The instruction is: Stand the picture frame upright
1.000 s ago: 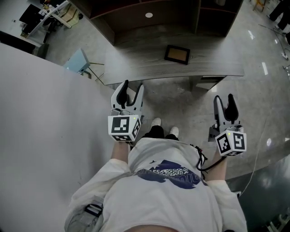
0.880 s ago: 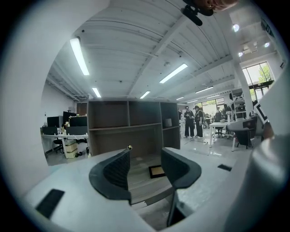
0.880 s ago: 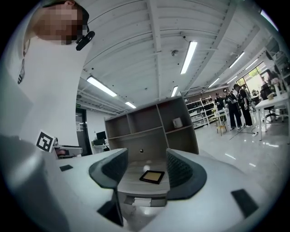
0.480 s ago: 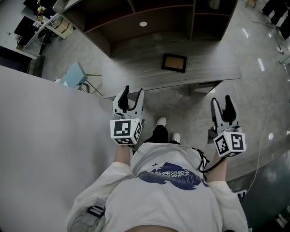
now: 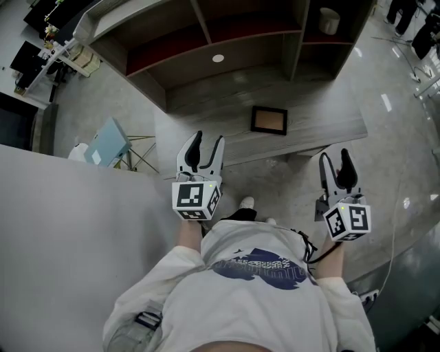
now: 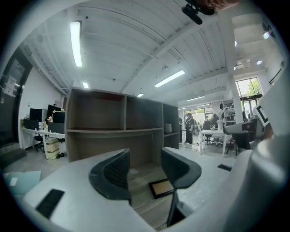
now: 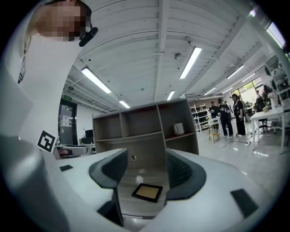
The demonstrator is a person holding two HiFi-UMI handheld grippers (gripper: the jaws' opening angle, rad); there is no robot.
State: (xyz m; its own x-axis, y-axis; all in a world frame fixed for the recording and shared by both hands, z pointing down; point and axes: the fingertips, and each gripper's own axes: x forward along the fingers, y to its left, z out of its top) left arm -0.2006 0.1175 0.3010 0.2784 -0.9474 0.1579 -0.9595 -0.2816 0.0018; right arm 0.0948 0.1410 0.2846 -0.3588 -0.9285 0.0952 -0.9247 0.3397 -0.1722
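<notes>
A dark picture frame [image 5: 269, 120] with a tan inside lies flat on the grey wooden desk [image 5: 199, 124]. It also shows between the jaws in the left gripper view [image 6: 161, 187] and the right gripper view [image 7: 147, 192]. My left gripper [image 5: 204, 146] hovers open at the desk's near edge, left of the frame. Short of the desk and to the frame's right, my right gripper [image 5: 338, 163] hangs open over the floor. Neither holds anything.
A brown shelf unit [image 5: 234, 34] rises behind the desk, with a white mug [image 5: 329, 20] in its right compartment. A white wall [image 5: 62, 227] stands at my left, a pale blue chair [image 5: 106, 141] beyond it. People stand far off [image 7: 226, 118] on the right.
The view has shifted toward the desk, so the frame sits nearer in the picture. Both grippers have come forward, the left now reaching the desk's edge. Both stay open.
</notes>
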